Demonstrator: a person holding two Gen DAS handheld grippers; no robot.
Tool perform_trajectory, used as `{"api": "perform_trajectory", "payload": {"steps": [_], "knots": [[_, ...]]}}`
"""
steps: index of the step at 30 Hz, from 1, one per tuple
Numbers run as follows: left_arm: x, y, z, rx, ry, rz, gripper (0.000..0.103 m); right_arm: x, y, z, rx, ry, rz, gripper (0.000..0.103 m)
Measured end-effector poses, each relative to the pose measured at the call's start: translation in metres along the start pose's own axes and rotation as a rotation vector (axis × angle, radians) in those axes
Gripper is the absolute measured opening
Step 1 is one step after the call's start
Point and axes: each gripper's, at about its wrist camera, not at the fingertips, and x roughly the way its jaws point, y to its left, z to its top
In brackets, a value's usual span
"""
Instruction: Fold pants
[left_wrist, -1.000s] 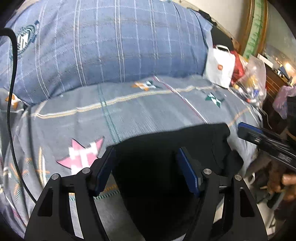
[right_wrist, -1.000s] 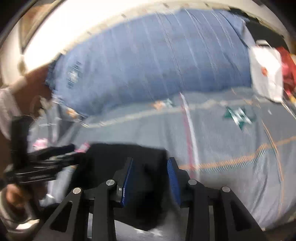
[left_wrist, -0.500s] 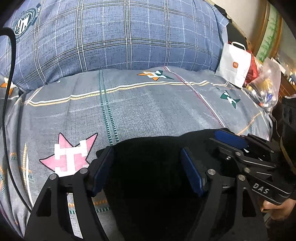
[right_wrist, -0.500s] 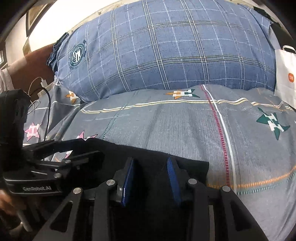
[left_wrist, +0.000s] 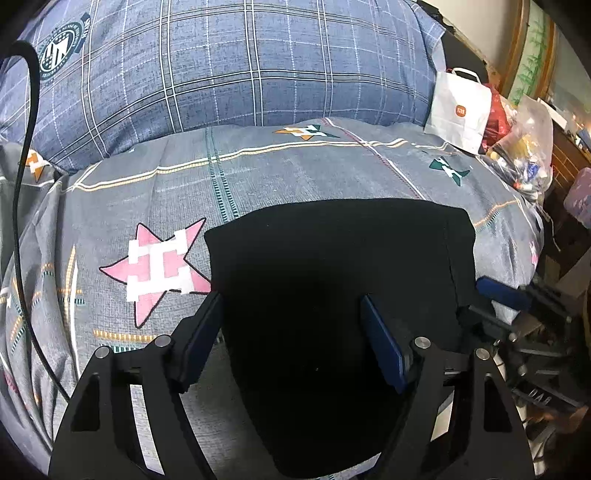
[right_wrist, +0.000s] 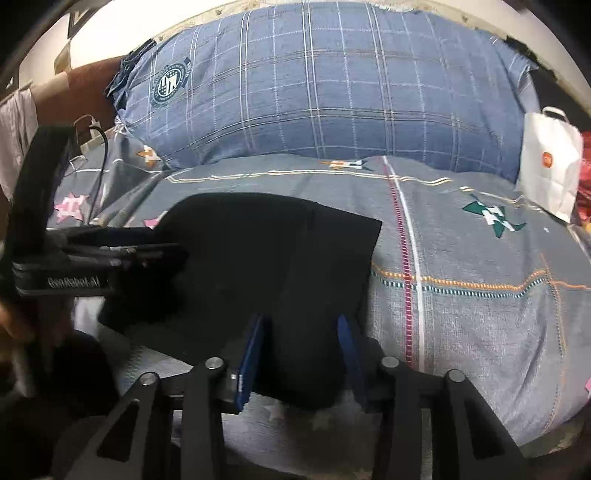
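Jaws, left gripper (left_wrist: 291, 328): standing wide, blue pads clear of the cloth on both sides, black fabric lying in the gap between them; they have just been opening. Jaws, right gripper (right_wrist: 301, 350): parted to a narrower gap, likewise just opening wider, with a fold of the same fabric between the pads; whether the pads press on it cannot be told.

Pants (left_wrist: 332, 266): black, folded into a flat, roughly rectangular bundle, lying on the near half of the bed, near edge running toward the bed's edge under both grippers. The left gripper sits at the bundle's left part, the right gripper at its right near corner.

Bedspread (left_wrist: 277, 177): grey, with striped lines and star motifs; a pink star (left_wrist: 162, 266) lies just left of the pants, touching their left edge in view.

Pillow (left_wrist: 229, 62): large, blue plaid, with a round crest, at the far side of the bed.

Paper bag (left_wrist: 458, 110): white, with handles, upright at the far right, beside the pillow.

Cable (left_wrist: 22, 184): black, looping down the left edge.
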Motion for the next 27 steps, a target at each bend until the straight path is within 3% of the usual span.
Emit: {"api": "perform_trajectory", "payload": {"steps": [3, 14, 27], "knots": [[-0.001, 0.0, -0.001, -0.002, -0.004, 0.004, 0.076, -0.001, -0.004, 0.002, 0.052, 0.004, 0.01, 0.042], [-0.019, -0.003, 0.001, -0.02, -0.021, -0.003, 0.076, -0.023, 0.003, 0.015, 0.041, -0.014, 0.018, 0.042], [-0.007, -0.011, -0.006, -0.019, -0.01, 0.006, 0.076, -0.006, 0.001, -0.006, 0.074, 0.018, 0.017, 0.045]]}}
